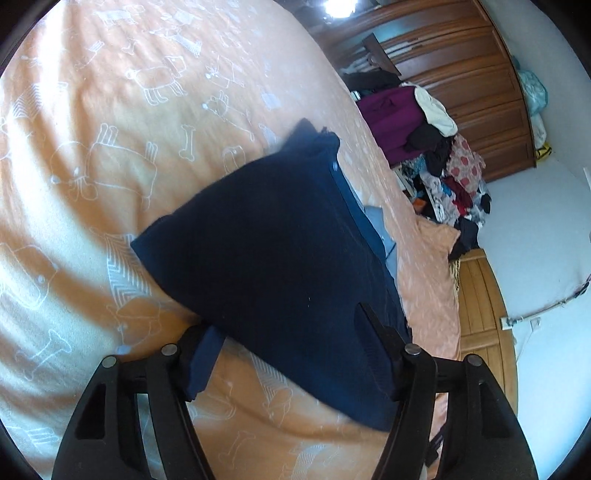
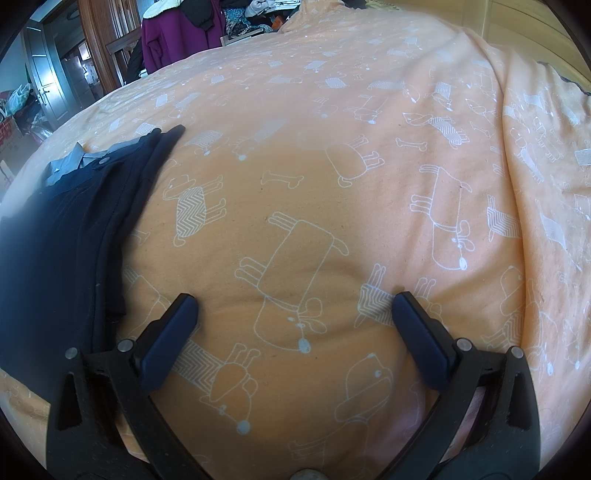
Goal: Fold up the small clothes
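A dark navy garment (image 1: 273,251) lies folded on the orange bed cover (image 1: 110,155), with a light blue-grey collar (image 1: 373,218) showing at its far edge. My left gripper (image 1: 284,321) is open, its wide-spread fingers straddling the garment's near end; the left fingertip is hidden under the cloth. In the right wrist view the same garment (image 2: 66,229) lies at the left, its grey collar (image 2: 70,162) at the far end. To its right, my right gripper (image 2: 295,299) is open over the bare bed cover (image 2: 332,184), with nothing between its fingers.
A heap of mixed clothes (image 1: 450,181) and a purple garment (image 1: 391,114) sit past the bed's far edge, in front of a wooden wardrobe (image 1: 469,74). A wooden bed frame (image 1: 480,314) borders the cover. The right wrist view shows the purple garment (image 2: 173,33) and a door (image 2: 44,85).
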`<state>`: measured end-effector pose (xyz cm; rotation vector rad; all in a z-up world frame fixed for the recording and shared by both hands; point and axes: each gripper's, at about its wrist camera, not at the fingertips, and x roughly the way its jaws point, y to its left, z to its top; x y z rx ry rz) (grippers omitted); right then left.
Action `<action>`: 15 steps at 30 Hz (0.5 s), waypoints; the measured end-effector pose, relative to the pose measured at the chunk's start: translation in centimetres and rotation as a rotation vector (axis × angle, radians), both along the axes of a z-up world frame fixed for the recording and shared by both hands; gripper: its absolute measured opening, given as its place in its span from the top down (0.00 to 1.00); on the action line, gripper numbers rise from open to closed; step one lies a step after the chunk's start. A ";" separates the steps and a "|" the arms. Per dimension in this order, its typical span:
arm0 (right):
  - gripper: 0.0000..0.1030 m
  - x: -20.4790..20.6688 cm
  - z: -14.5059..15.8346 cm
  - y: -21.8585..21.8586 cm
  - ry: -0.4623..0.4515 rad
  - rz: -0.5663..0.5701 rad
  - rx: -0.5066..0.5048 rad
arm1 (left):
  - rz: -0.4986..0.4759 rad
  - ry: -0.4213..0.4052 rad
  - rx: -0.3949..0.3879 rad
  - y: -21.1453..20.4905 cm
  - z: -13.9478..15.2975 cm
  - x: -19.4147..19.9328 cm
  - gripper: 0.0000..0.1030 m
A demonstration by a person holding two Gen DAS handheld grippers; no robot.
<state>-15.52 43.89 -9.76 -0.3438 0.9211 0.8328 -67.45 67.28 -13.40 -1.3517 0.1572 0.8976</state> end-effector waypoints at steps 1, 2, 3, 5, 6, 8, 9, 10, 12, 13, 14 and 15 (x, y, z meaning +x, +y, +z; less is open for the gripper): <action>0.00 0.0 0.0 0.0 -0.001 0.000 -0.001 | 0.002 0.001 0.005 0.4 -0.1 0.2 0.29; 0.00 0.0 0.0 0.0 0.000 0.000 0.000 | 0.006 -0.001 0.012 0.8 -0.1 0.4 0.28; 0.00 0.0 0.0 0.0 0.000 0.000 -0.001 | 0.014 -0.014 0.026 1.2 0.0 0.5 0.28; 0.00 0.0 0.0 -0.1 0.001 0.001 0.001 | 0.026 -0.027 0.050 2.4 0.2 0.9 0.28; 0.00 0.1 0.0 -0.1 0.002 0.001 0.000 | 0.038 -0.028 0.064 2.9 0.3 1.2 0.28; 0.00 0.2 0.0 -0.2 -0.001 0.001 -0.004 | 0.053 -0.032 0.078 3.5 -0.1 1.5 0.28; 0.00 0.2 0.0 -0.2 0.000 0.002 -0.004 | 0.064 -0.034 0.080 3.8 -0.4 1.6 0.28; 0.00 0.3 0.0 -0.2 0.000 0.003 -0.004 | 0.077 -0.040 0.094 3.9 -0.8 1.6 0.28; 0.00 0.3 0.0 -0.2 -0.001 0.003 -0.004 | 0.120 -0.059 0.140 3.9 -1.0 1.4 0.28; 0.00 0.3 0.0 -0.3 0.000 0.003 -0.004 | 0.126 -0.057 0.158 3.9 -1.0 1.4 0.28; 0.00 0.4 0.0 -0.1 0.000 0.003 -0.006 | 0.120 -0.047 0.163 4.0 -1.0 1.6 0.29; 0.00 0.3 0.1 -0.1 -0.001 0.003 -0.009 | 0.116 -0.042 0.172 4.0 -0.9 1.7 0.32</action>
